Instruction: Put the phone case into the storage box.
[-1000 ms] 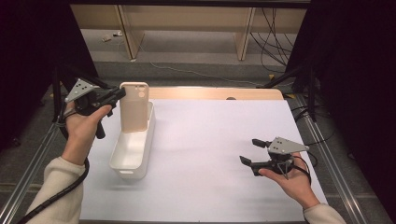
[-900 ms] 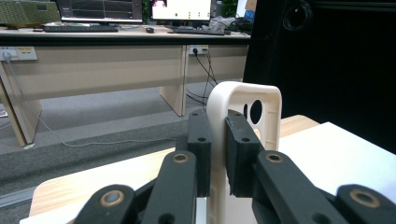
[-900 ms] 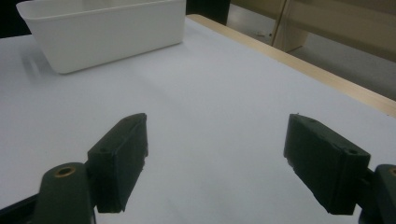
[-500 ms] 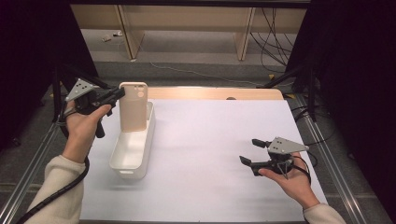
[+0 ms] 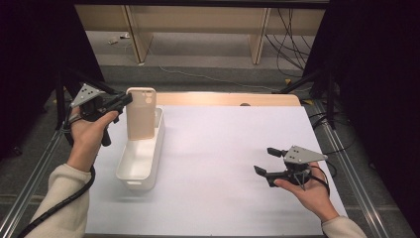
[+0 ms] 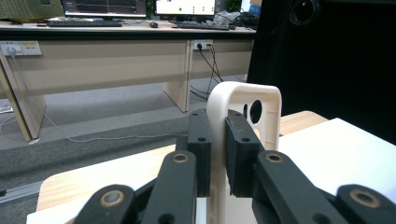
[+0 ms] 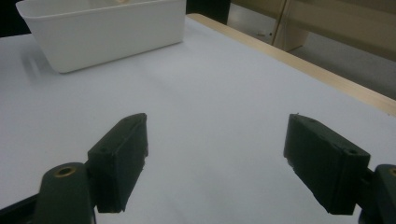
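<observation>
While my left claw (image 5: 125,100) pinches the phone case (image 5: 141,113) by its edge, upright over the far end of the white bin (image 5: 130,176) on the counter (image 5: 223,163), I judge the job is a straight, slow lowering. I would keep the case clear of the rim and release only once it rests inside. My right claw (image 5: 265,161) sits spread and empty, well apart.

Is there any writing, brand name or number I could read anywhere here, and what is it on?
None can be read.
Monitors on the far desk: lines and coloured dots, too small and blurred.
Phone case, white bin, left gripper, right gripper: no print visible.
</observation>
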{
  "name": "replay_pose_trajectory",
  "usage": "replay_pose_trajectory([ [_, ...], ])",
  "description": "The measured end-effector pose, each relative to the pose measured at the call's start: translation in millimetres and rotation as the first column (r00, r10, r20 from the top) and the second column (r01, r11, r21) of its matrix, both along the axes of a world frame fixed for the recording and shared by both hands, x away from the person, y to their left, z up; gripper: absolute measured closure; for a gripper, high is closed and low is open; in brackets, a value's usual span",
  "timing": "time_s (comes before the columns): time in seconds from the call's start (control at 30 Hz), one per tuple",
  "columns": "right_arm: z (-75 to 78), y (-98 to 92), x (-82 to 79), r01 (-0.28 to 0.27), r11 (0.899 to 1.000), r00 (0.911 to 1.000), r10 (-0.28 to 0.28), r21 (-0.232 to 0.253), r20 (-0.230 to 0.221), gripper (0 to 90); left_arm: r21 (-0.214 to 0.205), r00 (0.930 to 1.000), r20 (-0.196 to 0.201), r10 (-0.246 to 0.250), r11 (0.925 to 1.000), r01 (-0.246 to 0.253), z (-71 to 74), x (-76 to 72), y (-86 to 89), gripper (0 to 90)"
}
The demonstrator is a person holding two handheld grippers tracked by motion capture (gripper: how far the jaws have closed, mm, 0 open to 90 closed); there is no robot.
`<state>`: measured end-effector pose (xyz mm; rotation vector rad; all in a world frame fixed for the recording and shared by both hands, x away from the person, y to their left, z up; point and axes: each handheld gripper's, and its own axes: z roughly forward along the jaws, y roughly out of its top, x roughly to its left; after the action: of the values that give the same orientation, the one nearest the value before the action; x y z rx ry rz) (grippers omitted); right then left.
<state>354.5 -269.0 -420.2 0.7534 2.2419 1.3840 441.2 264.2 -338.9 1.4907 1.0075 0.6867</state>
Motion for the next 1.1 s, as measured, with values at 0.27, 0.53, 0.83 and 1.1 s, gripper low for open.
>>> replay_pose_trajectory([
  [0.27,0.0,-0.2,0.0,0.0,1.0,1.0,0.0,0.0,0.0,23.0,0.006,1.0,-0.001,0.0,1.0,0.0,-0.5,2.7,-0.9,81.6],
  [0.53,-0.2,-0.1,-0.1,-0.001,1.0,1.0,0.001,0.0,0.001,23.0,0.008,1.0,-0.004,0.004,1.0,-0.004,-2.0,6.0,-0.6,81.6],
  [0.83,-0.4,-0.1,0.0,-0.003,1.0,1.0,0.003,-0.003,0.001,23.0,0.013,0.9999,-0.011,0.007,0.9999,-0.007,-5.4,10.4,0.0,81.6],
  [1.1,-0.6,-0.1,-0.3,-0.001,1.0,1.0,0.001,-0.002,0.001,23.0,0.019,0.9998,-0.016,0.007,0.9998,-0.007,-7.7,13.4,-0.8,81.7],
])
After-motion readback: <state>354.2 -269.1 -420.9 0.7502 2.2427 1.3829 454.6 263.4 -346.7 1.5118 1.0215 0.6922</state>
